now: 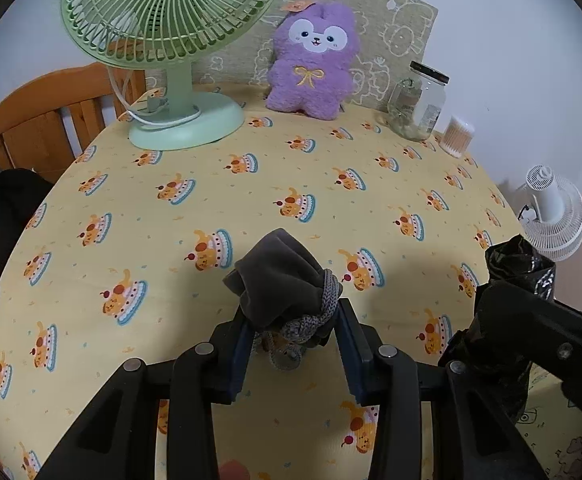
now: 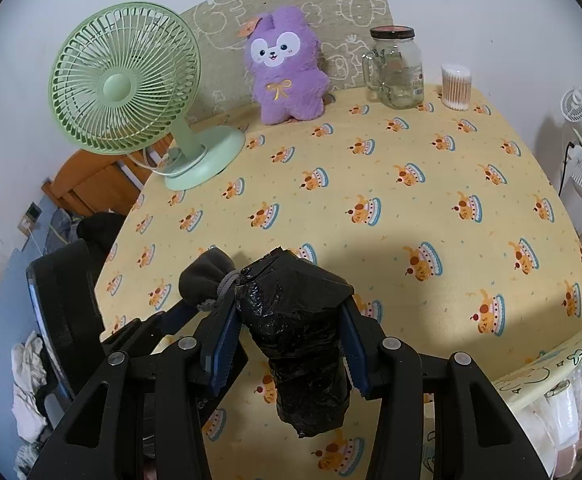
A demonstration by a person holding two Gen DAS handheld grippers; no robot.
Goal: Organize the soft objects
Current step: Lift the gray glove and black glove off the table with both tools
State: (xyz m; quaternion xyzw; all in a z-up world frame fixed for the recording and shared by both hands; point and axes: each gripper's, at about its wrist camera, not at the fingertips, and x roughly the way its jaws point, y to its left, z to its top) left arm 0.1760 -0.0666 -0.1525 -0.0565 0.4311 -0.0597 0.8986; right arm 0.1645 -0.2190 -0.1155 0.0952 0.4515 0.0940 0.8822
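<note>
left wrist view: the left gripper [image 1: 293,320] has its jaws clamped on a grey pouch [image 1: 279,280]; just to its right, jaws of the right gripper [image 2: 291,332] clamp a black roll [image 2: 299,340], long axis toward the camera, above the desk [image 1: 251,184].

Between my left gripper's [image 1: 294,334] matt blue pads sits a soft grey fleece pouch [image 1: 279,280] with a rough braided cord. My right gripper [image 2: 289,334] clamps a crinkled, glossy black plastic-wrapped roll [image 2: 303,340]. Beneath both lies the matt yellow printed cotton cloth [image 2: 411,220]; beyond it, a fuzzy purple plush toy [image 2: 285,68].
</note>
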